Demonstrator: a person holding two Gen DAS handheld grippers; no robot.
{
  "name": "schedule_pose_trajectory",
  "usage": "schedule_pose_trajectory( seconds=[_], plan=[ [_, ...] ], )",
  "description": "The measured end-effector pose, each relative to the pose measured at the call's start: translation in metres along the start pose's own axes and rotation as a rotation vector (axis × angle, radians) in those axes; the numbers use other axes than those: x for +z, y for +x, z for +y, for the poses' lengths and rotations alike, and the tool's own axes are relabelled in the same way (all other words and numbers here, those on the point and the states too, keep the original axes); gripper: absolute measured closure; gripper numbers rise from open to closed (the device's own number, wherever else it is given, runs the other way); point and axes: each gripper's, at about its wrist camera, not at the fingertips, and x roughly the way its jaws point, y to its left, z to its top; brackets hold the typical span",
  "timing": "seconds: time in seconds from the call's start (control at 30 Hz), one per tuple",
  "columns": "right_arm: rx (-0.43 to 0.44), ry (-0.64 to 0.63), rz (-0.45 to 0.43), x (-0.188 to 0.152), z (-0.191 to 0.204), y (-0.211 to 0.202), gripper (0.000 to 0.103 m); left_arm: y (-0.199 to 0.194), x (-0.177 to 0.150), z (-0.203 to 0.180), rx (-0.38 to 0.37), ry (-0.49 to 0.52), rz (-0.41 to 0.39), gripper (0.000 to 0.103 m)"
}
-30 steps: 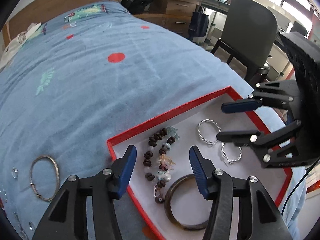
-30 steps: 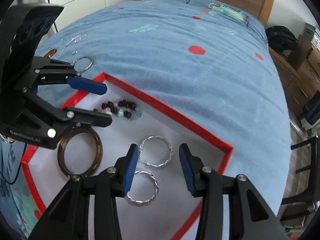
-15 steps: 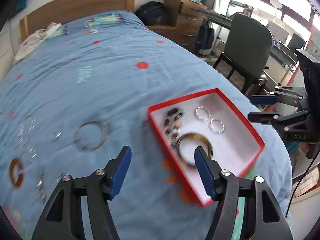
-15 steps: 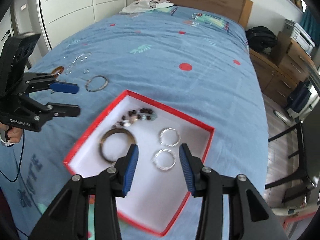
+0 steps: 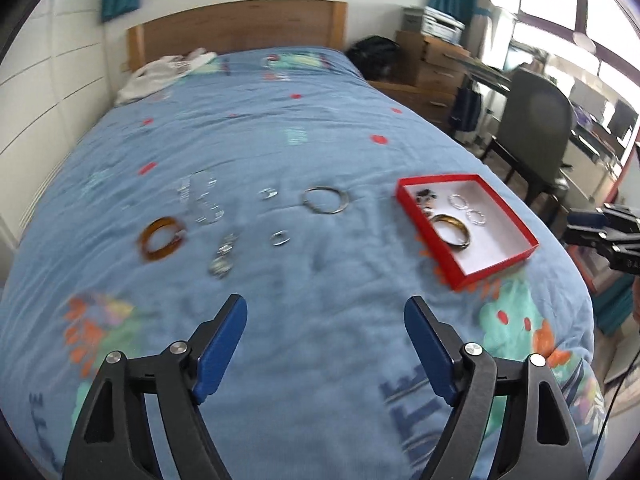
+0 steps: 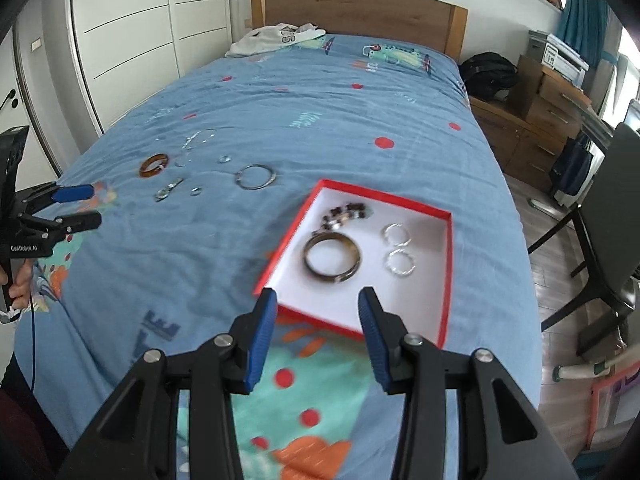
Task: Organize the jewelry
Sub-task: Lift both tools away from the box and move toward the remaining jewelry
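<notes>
Left tongs [image 5: 326,322] have just been opening and gape wide, empty; right tongs [image 6: 317,312] stand part-open, empty. Red cardboard tray [image 6: 446,280] at twelve o'clock holds a glossy bangle [image 6: 331,259]; an amber bangle [image 5: 162,239] lies on the quilted bed [image 5: 320,128] at ten.

A shallow red box [image 6: 447,280] with a white floor lies flat on the blue bedspread [image 6: 320,120]. Inside it lie a dark bangle [image 6: 331,261] with a gold-brown sheen, a bunched string of dark beads [image 6: 345,215] near one corner, and two twisted silver rings [image 6: 399,249] just beside each other. Loose on the cover, well apart from the box, lie a thin metal hoop [image 5: 325,200], an amber bangle [image 5: 162,239], a couple of small silver rings [image 5: 279,238] and some blurred silvery pieces [image 5: 202,200].
</notes>
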Motion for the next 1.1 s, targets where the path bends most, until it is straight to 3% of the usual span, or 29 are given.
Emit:
schedule_pose_trajectory(
  seconds=[0.3,0.53,0.83,1.1],
  plan=[
    [0.003,-0.017,-0.058,-0.004,0.067,-0.037,0.061,-0.066,-0.040,0.068,0.093,-0.104,-0.089,0.023],
    [0.018,-0.049,-0.115,0.007,0.111,-0.049,0.060,-0.093,-0.059,0.117,0.189,-0.171,-0.125,0.023],
    [0.031,-0.034,-0.132,0.013,0.133,-0.028,0.059,-0.086,-0.074,0.154,0.251,-0.225,-0.106,0.023],
    [0.026,0.031,-0.126,0.020,0.129,0.008,0.059,-0.059,-0.073,0.163,0.239,-0.224,-0.058,0.023]
  ],
)
